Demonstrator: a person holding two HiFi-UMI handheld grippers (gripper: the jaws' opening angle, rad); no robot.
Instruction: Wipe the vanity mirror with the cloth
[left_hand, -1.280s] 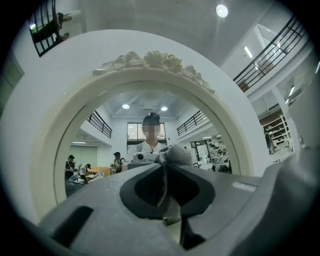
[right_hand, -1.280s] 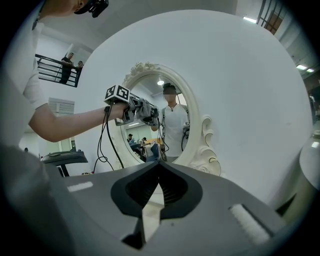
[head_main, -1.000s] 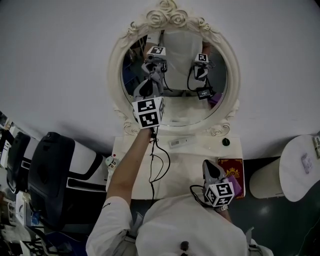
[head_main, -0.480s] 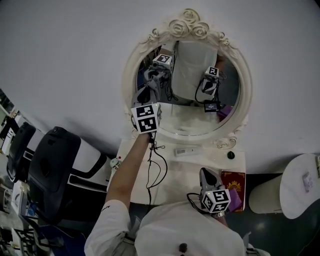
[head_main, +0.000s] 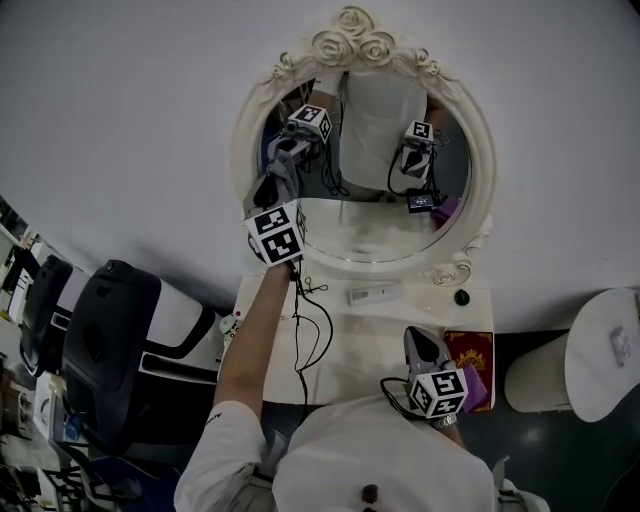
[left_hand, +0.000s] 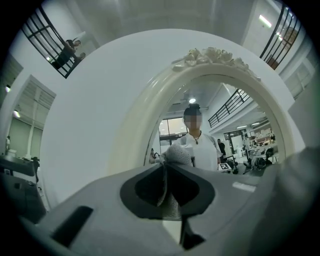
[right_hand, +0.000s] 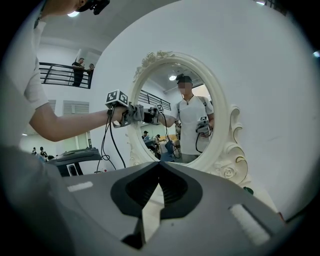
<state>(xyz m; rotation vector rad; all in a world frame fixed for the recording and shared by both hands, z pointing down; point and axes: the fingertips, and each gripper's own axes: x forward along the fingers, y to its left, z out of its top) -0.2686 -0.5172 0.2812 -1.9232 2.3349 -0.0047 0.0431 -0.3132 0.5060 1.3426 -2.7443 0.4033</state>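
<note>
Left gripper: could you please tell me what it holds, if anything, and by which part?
The left gripper grips the cloth by a bunched fold; the wad sticks out past the jaw tips.

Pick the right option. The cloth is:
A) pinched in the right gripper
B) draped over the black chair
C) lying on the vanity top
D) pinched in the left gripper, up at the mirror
D: the left gripper view shows the cloth pinched in the shut left gripper, held at the left side of the mirror. The right gripper is shut on nothing.
</note>
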